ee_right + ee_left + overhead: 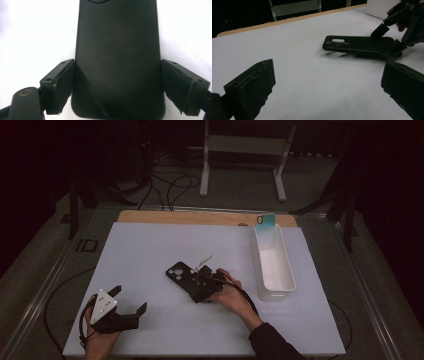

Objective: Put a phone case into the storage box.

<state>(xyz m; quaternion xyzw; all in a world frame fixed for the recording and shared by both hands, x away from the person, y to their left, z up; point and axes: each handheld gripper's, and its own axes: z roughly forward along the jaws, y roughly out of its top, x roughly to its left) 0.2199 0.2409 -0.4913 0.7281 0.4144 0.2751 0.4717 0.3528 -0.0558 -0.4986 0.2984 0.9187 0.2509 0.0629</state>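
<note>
Dim room, grey floor (240, 190), perhaps carpet.

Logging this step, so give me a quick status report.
Right claw shut on black phone case, far end lifted. Left claw open, apart. White bin beside it; path clear.

Open white table (150, 250) stretches ahead of and around the left gripper (131, 301) with only the black phone case (181, 272), pinched by the right gripper (202, 281), in front, while a white bin (272, 265) walls that gripper's right side.
</note>
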